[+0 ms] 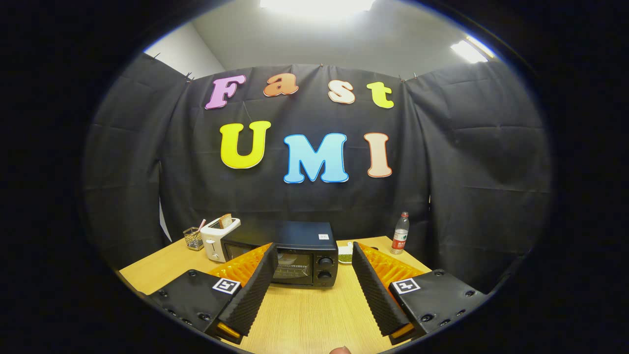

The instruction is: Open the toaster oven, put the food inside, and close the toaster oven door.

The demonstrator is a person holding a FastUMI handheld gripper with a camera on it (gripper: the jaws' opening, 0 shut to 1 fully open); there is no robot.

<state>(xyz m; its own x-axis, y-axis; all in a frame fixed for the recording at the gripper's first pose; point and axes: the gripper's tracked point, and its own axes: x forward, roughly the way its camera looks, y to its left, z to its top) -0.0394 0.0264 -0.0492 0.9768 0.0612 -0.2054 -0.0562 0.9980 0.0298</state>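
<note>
Toaster oven [295,258], black, door closed, sits beyond the tool [312,255], fingers apart.

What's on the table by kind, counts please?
Toaster oven: 1, door shut
Pop-up toaster: 1
Water bottle: 1
Mesh holder: 1
Small dish: 1
Total: 5
Hand-held gripper: open, fingers apart, holding nothing.

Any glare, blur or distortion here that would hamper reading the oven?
Gripper view: ceiling lights blown out; fisheye bends the wooden table edges; black toaster oven sharp, faint reflections on its glass door; open gripper jaws crisp, empty.
</note>
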